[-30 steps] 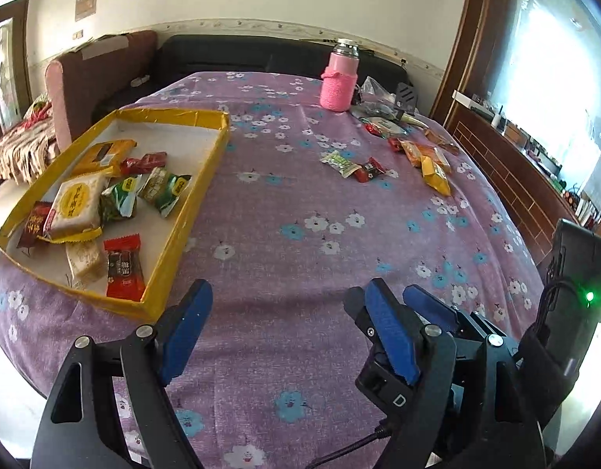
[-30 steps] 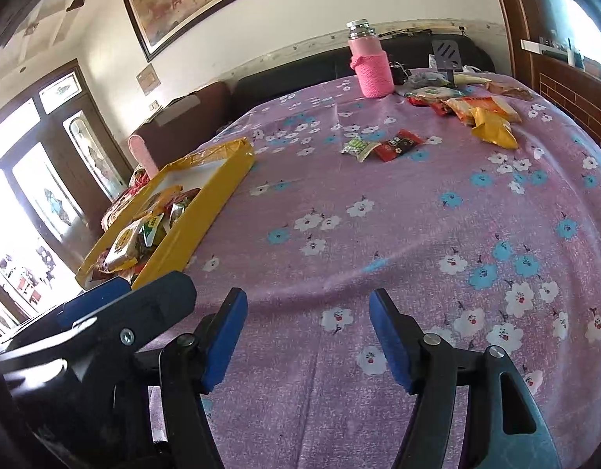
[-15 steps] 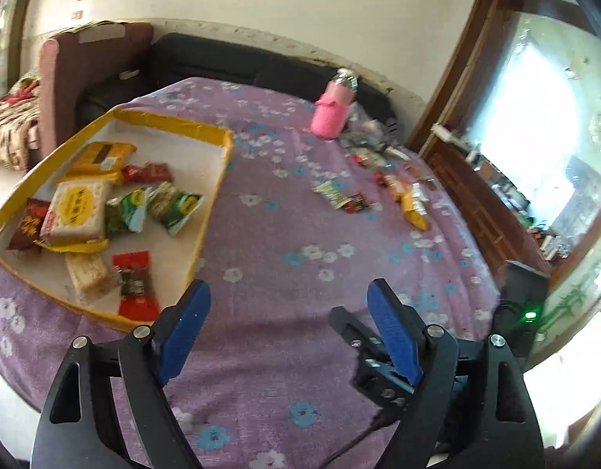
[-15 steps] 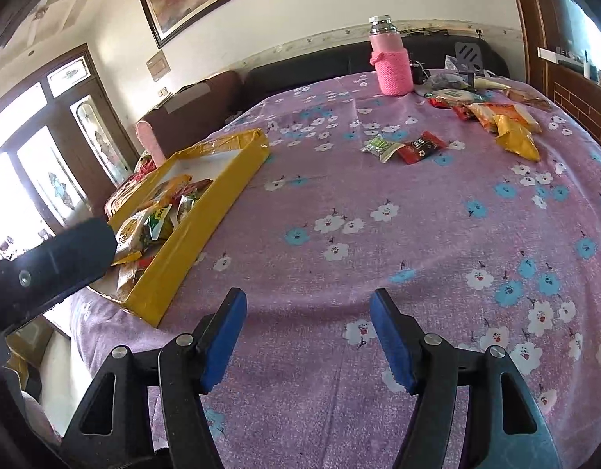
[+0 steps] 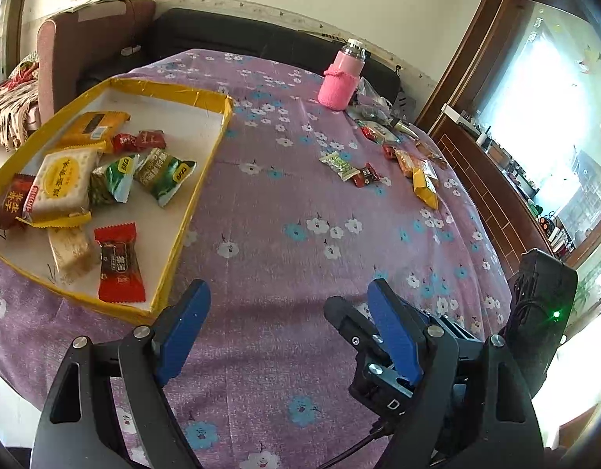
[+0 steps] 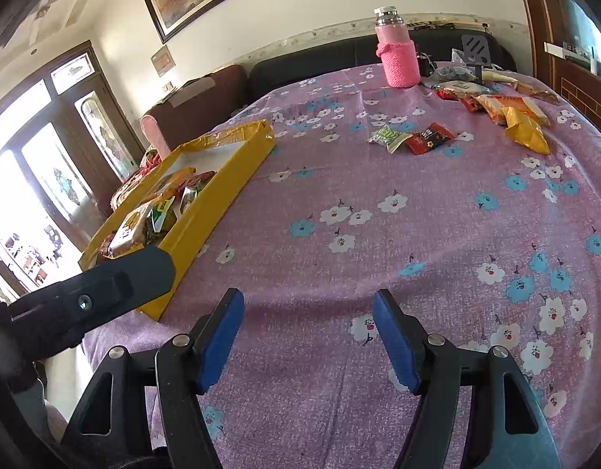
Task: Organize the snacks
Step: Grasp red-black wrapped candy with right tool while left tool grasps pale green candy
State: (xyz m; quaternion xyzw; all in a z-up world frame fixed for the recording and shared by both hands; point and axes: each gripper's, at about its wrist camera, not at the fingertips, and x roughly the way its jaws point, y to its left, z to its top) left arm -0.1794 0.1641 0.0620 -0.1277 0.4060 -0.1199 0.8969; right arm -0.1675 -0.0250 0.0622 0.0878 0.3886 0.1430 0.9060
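Nearest, the left gripper (image 5: 286, 305) and the right gripper (image 6: 308, 314) are both hovering with jaws wide apart and nothing between them; the right one's jaws have just been opening a little. Beyond, on the left of the flowered surface (image 5: 300, 211), the yellow tray (image 5: 183, 219) is holding wrapped snacks (image 5: 116, 264). Farther right, a green packet (image 6: 388, 136) and red packet (image 6: 431, 138) are lying touching, then a heap of orange packets (image 6: 523, 127), possibly overlapping. Farthest, a pink bottle (image 6: 398, 58) is standing upright.

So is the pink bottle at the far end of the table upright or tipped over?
Upright. The pink bottle stands on its base on the tablecloth, silver cap on top, in both views.
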